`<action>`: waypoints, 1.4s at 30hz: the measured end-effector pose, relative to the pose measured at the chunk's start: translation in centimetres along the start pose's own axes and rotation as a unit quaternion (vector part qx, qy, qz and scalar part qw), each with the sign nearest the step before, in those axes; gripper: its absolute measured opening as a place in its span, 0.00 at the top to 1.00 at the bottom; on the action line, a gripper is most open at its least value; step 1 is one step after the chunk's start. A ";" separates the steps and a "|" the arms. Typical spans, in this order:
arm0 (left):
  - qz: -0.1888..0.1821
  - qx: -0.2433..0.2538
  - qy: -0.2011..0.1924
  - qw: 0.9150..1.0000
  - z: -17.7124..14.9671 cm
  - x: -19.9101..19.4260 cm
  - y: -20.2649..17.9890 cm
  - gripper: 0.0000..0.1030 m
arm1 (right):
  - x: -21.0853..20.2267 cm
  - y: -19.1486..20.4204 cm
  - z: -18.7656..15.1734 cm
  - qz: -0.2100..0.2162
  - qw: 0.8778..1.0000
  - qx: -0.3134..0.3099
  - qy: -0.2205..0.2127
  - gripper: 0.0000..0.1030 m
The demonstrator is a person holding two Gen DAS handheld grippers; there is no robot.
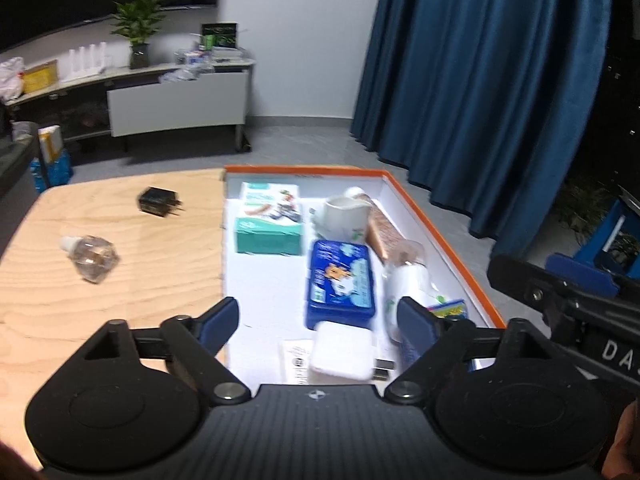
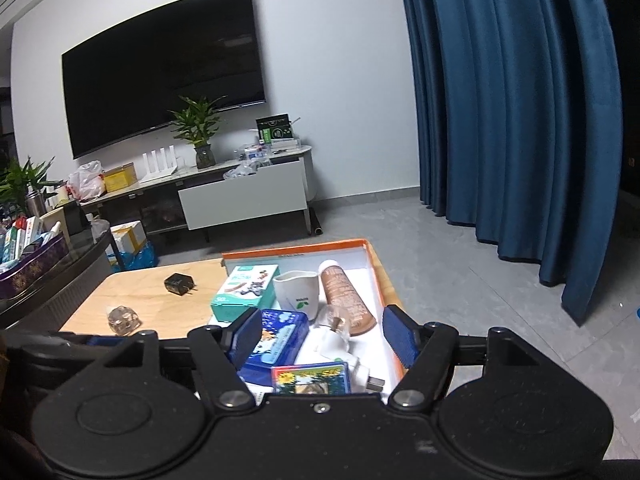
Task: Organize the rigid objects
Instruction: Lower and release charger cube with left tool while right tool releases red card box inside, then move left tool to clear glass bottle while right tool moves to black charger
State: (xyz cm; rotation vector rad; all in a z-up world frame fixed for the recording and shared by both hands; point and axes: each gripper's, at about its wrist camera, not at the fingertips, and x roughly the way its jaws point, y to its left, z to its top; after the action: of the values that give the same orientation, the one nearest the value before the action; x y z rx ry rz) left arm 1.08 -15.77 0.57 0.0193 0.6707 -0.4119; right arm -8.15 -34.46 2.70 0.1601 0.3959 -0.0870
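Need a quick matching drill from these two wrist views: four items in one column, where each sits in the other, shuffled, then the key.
Items
1. black plug adapter
2. clear faceted bottle
3. blue tin
4. white cup

Places
A. inside the orange-rimmed tray, at its middle, nearer the camera than the cup
B. lying on its side on the bare wooden table
C. on the table, further off, close to the tray's left edge
D. inside the tray towards its far end, beside the brown tube

Pairs: 1-C, 2-B, 3-A, 4-D
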 end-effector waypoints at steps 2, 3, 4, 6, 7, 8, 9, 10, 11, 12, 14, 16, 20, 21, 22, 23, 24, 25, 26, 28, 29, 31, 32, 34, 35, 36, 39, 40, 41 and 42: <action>0.012 -0.004 -0.003 1.000 0.1 -0.5 0.5 0.09 | -0.1 0.5 0.2 0.003 1.000 -0.004 0.002 0.19; 0.018 -0.006 -0.004 1.000 0.2 -0.7 0.7 0.07 | 0.0 0.8 0.3 0.005 1.000 -0.005 0.005 0.17; 0.022 -0.007 -0.005 1.000 0.2 -1.0 1.0 0.07 | -0.1 1.1 0.4 0.006 1.000 -0.006 0.007 0.16; 0.029 -0.010 -0.006 1.000 0.2 -1.4 1.6 0.07 | -0.2 1.7 0.5 0.011 1.000 -0.008 0.006 0.14; 0.032 -0.012 -0.006 0.999 0.3 -1.6 1.9 0.07 | -0.2 2.1 0.6 0.015 1.000 -0.010 0.006 0.13; 0.035 -0.014 -0.008 0.999 0.3 -1.8 2.2 0.06 | -0.3 2.5 0.7 0.019 1.000 -0.012 0.007 0.13; 0.038 -0.017 -0.009 0.999 0.3 -2.1 2.5 0.06 | -0.3 2.9 0.7 0.023 1.000 -0.014 0.008 0.13; 0.042 -0.019 -0.012 0.999 0.4 -2.3 2.8 0.06 | -0.3 3.2 0.8 0.025 1.000 -0.017 0.009 0.13; 0.045 -0.021 -0.014 0.999 0.4 -2.5 3.1 0.06 | -0.3 3.6 0.9 0.028 0.999 -0.019 0.010 0.13; 0.046 -0.023 -0.016 0.999 0.4 -2.7 3.4 0.06 | -0.2 4.0 0.9 0.031 0.999 -0.022 0.012 0.12; 0.050 -0.027 -0.018 0.998 0.3 -3.1 4.0 0.06 | -0.1 4.7 1.0 0.039 0.999 -0.026 0.016 0.11; 0.055 -0.029 -0.021 0.998 0.1 -3.4 4.8 0.05 | 0.0 5.5 1.0 0.049 0.998 -0.029 0.021 0.10; 0.064 -0.048 -0.021 0.997 -0.5 -3.9 6.6 0.04 | 0.5 7.4 0.9 0.065 0.997 -0.043 0.029 0.09; 0.067 -0.051 -0.021 0.996 -0.6 -4.2 7.0 0.04 | 0.8 7.8 0.9 0.069 0.996 -0.046 0.031 0.09; 0.071 -0.052 -0.022 0.996 -0.7 -4.2 7.4 0.04 | 1.0 8.3 0.8 0.073 0.996 -0.049 0.034 0.09; 0.075 -0.054 -0.022 0.995 -0.9 -4.3 7.9 0.04 | 1.1 8.7 0.8 0.076 0.995 -0.052 0.037 0.09; 0.079 -0.058 -0.022 0.995 -1.1 -4.3 8.4 0.04 | 1.3 9.0 0.7 0.080 0.995 -0.054 0.039 0.09; 0.082 -0.063 -0.022 0.994 -1.3 -4.3 9.0 0.04 | 1.5 9.4 0.7 0.083 0.994 -0.056 0.042 0.09; 0.082 -0.068 -0.020 0.994 -1.5 -4.3 9.6 0.04 | 1.7 9.7 0.7 0.088 0.993 -0.059 0.046 0.09; 0.089 -0.073 -0.015 0.993 -1.8 -4.0 10.6 0.04 | 2.2 10.4 0.7 0.095 0.992 -0.067 0.050 0.09; 0.095 -0.079 -0.013 0.992 -1.9 -3.9 11.2 0.04 | 2.3 10.7 0.6 0.096 0.992 -0.070 0.050 0.09; 0.099 -0.094 -0.011 0.991 -2.0 -3.8 12.4 0.04 | 2.9 11.2 0.6 0.102 0.991 -0.070 0.054 0.09; 0.101 -0.101 -0.008 0.990 -2.0 -3.5 12.9 0.04 | 3.2 11.4 0.6 0.106 0.990 -0.070 0.057 0.09; 0.107 -0.113 -0.007 0.988 -2.1 -3.2 13.9 0.04 | 3.9 11.8 0.7 0.109 0.989 -0.072 0.062 0.09; 0.109 -0.120 -0.007 0.987 -2.0 -2.9 14.3 0.04 | 4.3 12.0 0.7 0.111 0.989 -0.075 0.064 0.09; 0.110 -0.126 -0.007 0.986 -1.8 -2.7 14.7 0.04 | 4.7 12.2 0.8 0.112 0.988 -0.078 0.065 0.09; 0.113 -0.133 -0.006 0.985 -1.1 -1.6 15.7 0.04 | 5.9 12.7 1.2 0.117 0.988 -0.079 0.067 0.09; 0.113 -0.135 -0.006 0.984 -0.9 -1.3 15.9 0.04 | 6.3 12.9 1.4 0.119 0.987 -0.081 0.067 0.09; 0.113 -0.136 -0.006 0.984 -0.5 -0.8 16.2 0.04 | 6.7 13.0 1.6 0.120 0.987 -0.083 0.067 0.09; 0.115 -0.137 -0.007 0.984 -0.3 -0.4 16.4 0.04 | 7.1 13.1 1.8 0.120 0.987 -0.084 0.068 0.09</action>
State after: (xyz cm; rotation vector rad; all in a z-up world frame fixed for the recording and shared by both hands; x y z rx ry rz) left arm 6.82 -0.50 -1.25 -0.1662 0.6977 -0.0941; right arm 0.54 -22.30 3.33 0.0467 0.5144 0.1947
